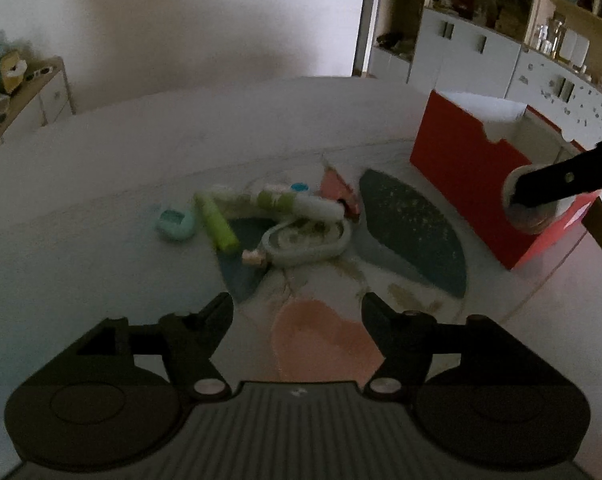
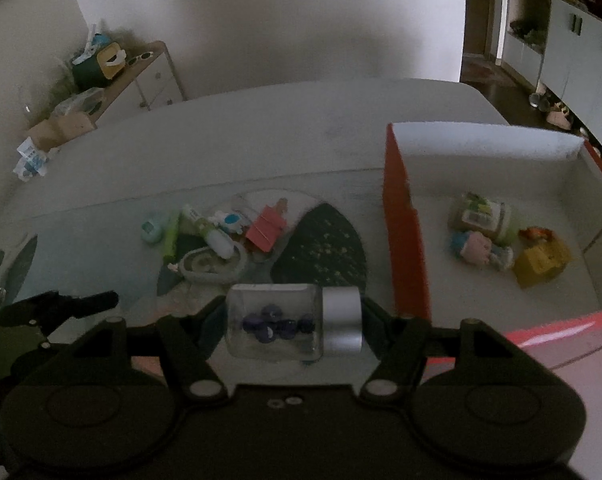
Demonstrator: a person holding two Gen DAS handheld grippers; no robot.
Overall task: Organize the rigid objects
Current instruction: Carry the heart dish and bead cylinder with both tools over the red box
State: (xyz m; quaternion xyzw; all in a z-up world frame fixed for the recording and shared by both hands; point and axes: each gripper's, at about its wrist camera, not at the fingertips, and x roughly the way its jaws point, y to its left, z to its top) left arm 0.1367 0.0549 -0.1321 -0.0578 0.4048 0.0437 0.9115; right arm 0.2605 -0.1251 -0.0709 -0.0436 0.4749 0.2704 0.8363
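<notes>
My right gripper [image 2: 295,322] is shut on a clear jar [image 2: 275,322] with a silver lid and dark blue beads, held sideways above the table, just left of the red box [image 2: 405,232]. The box holds a small jar [image 2: 481,220], a doll figure [image 2: 479,248] and a yellow toy [image 2: 541,260]. In the left wrist view the jar [image 1: 531,204] shows in the right gripper at the red box [image 1: 469,184]. My left gripper [image 1: 297,312] is open and empty above the table, short of a pile: a green tube [image 1: 217,222], a teal case [image 1: 176,225], a white oval dish [image 1: 307,240].
The pile lies on a table mat with dark patches [image 1: 413,228] and a pink patch [image 1: 325,340]. A pink folded card [image 2: 267,230] and a small white toy [image 2: 229,222] lie in the pile. A sideboard with clutter [image 2: 101,76] stands at the back left wall.
</notes>
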